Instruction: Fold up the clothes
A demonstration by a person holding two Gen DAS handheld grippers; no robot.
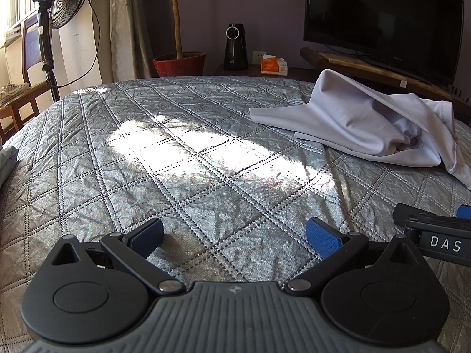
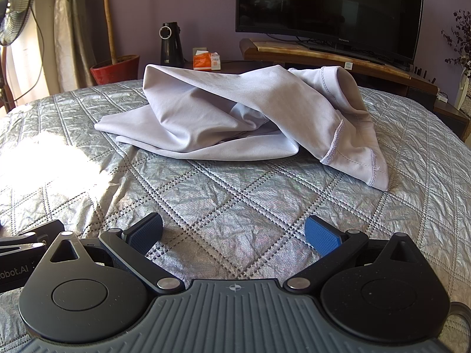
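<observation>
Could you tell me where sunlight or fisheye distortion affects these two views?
Left wrist view: a blown-out sun patch washes out the quilted bedspread mid-frame, and the window is overexposed. Right wrist view: the glare sits at the left edge; the pale garment is evenly lit. Both views bow the bed's far edge.

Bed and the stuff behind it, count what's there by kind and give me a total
Garment: 1
Hand-held gripper: 2, left and right, both open
Potted plant: 1
Fan: 1
TV: 1
Tissue box: 1
Black appliance: 1
Total: 8
</observation>
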